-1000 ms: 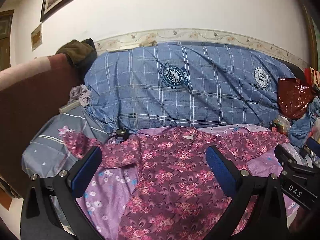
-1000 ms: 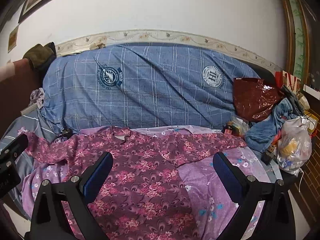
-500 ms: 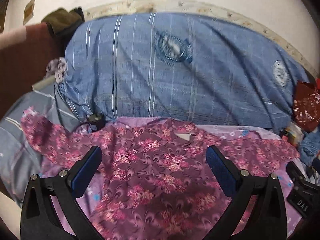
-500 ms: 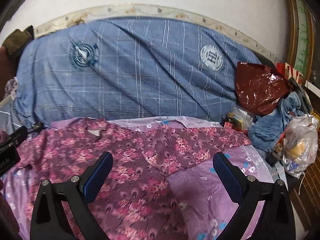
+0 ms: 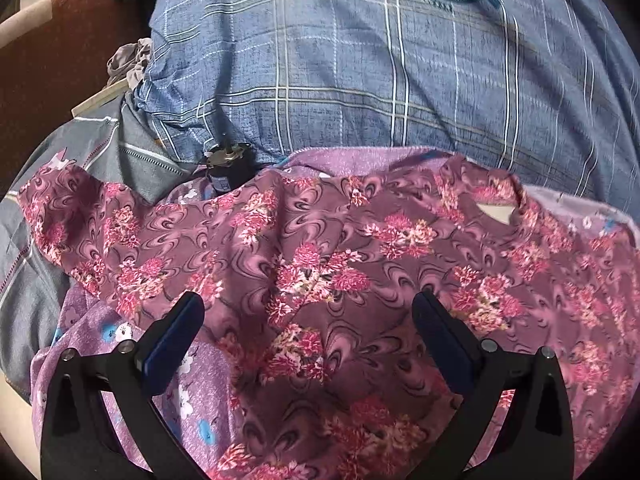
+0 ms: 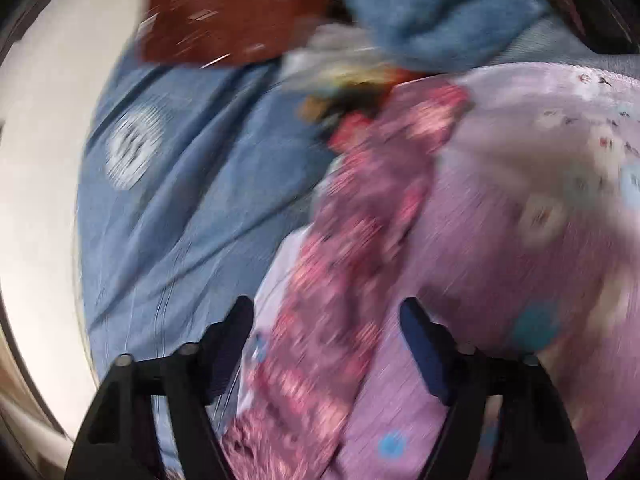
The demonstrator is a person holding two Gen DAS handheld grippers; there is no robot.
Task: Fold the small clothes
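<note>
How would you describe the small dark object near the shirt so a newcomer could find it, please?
Start at the big blue plaid bedding. At its lower left edge, just above the floral shirt, sits a small dark cylindrical object. It is the only hard, black, metal-topped item among soft fabrics.

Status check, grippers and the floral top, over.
Left gripper open, over floral top. Right gripper open, straddling one sleeve, view blurred. Top spread flat, unfolded. Small dark bottle near other sleeve.
</note>
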